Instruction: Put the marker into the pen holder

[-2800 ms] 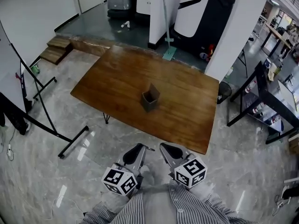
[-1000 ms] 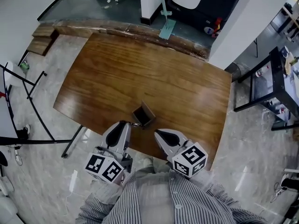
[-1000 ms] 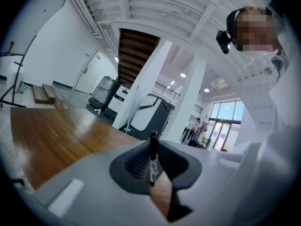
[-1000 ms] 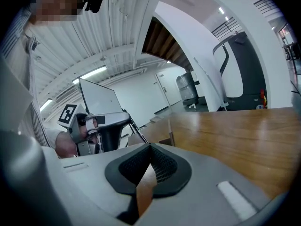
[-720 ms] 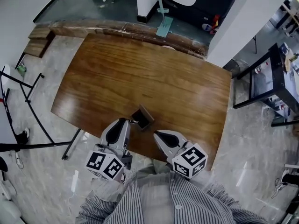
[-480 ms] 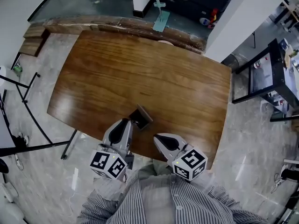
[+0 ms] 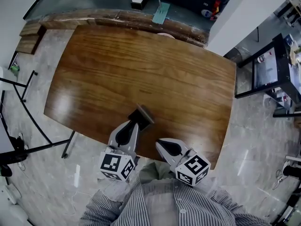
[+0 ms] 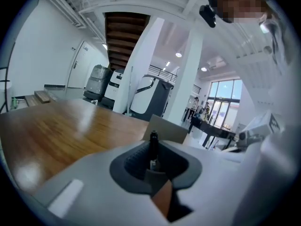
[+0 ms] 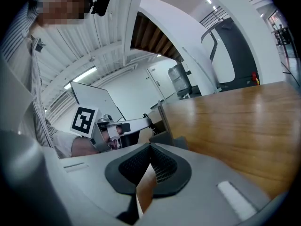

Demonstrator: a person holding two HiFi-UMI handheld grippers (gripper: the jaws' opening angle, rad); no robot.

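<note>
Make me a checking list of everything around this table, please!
Surface: wooden table, bare and shiny.
Job's things: pen holder near the front edge; marker held by the left gripper, not yet in the pen holder.
Clutter: nothing seen.
Grippers: left gripper shut on the marker, close to the pen holder; right gripper shut, empty.
Cables: nothing seen.
Surroundings: grey floor, black stand legs at left, black rack at right.
</note>
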